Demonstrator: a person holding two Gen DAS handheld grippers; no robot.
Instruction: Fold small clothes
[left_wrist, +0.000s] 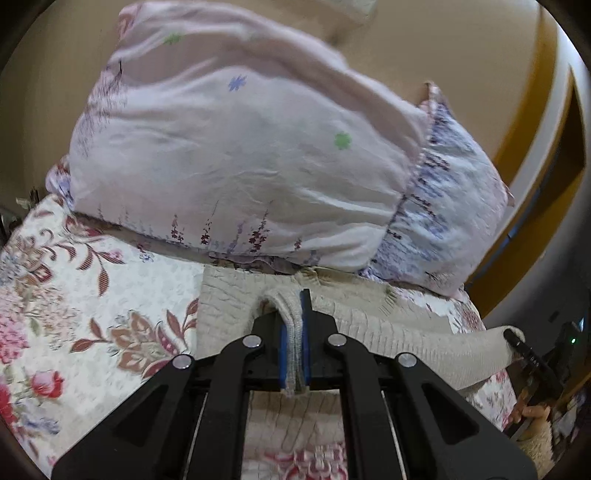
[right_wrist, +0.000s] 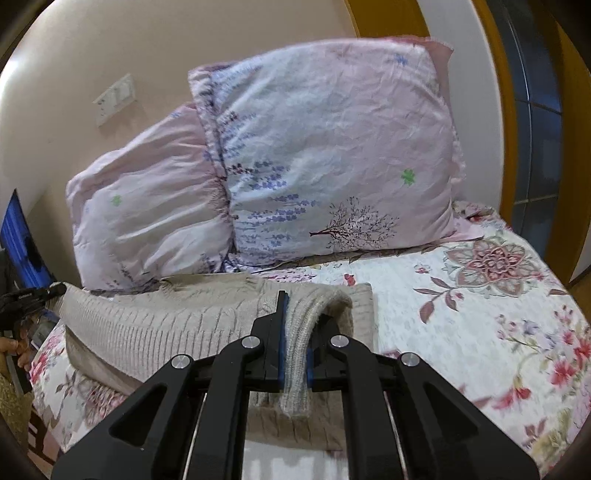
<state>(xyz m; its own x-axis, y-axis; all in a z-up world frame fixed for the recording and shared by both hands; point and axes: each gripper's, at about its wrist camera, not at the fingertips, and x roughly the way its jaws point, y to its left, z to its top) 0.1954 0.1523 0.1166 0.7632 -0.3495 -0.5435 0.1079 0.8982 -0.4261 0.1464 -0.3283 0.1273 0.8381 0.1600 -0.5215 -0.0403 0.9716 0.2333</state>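
Observation:
A beige knitted sweater (left_wrist: 388, 325) lies on the flowered bedspread (left_wrist: 92, 295), just in front of the pillows. My left gripper (left_wrist: 294, 314) is shut on a ribbed edge of the sweater and holds it lifted off the bed. My right gripper (right_wrist: 295, 317) is shut on another ribbed edge of the same sweater (right_wrist: 166, 321), also lifted. The stretch of knit between the two grippers hangs as a raised fold. The right gripper also shows at the right edge of the left wrist view (left_wrist: 517, 341), and the left gripper at the left edge of the right wrist view (right_wrist: 51, 291).
Two pink and lilac flowered pillows (right_wrist: 332, 166) lean against the beige wall (right_wrist: 110, 44) right behind the sweater. A wall switch plate (right_wrist: 114, 98) is at upper left. A yellow-framed window (right_wrist: 532, 110) is at the right. Bedspread (right_wrist: 480, 314) stretches to the right.

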